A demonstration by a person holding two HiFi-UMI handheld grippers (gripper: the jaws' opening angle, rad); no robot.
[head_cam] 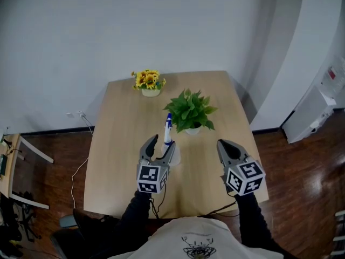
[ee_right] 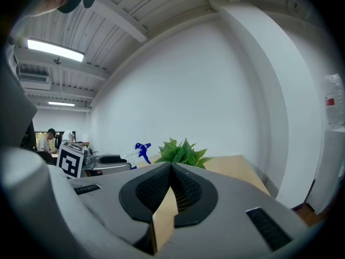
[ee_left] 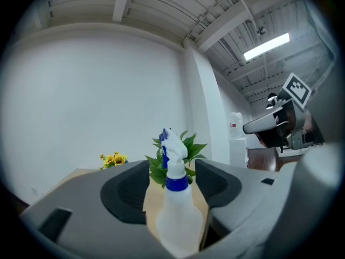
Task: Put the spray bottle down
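Note:
A clear spray bottle [head_cam: 168, 134] with a blue and white head stands upright on the wooden table [head_cam: 118, 144], between the jaws of my left gripper [head_cam: 161, 143]. In the left gripper view the spray bottle [ee_left: 175, 209] fills the gap of the left gripper [ee_left: 172, 182], and the pads stand wide, apart from its neck on both sides. My right gripper [head_cam: 222, 143] hovers near the table's front right, shut with nothing in it. In the right gripper view the right gripper's [ee_right: 171, 169] tips meet, and the spray bottle [ee_right: 141, 150] shows to the left.
A green potted plant [head_cam: 190, 111] stands just beyond the bottle, and a small pot of yellow flowers [head_cam: 149, 81] sits at the table's far edge. A white cabinet [head_cam: 318, 107] is at the right, a desk corner [head_cam: 8, 161] at the left, and a cable [head_cam: 81, 166] lies on the floor.

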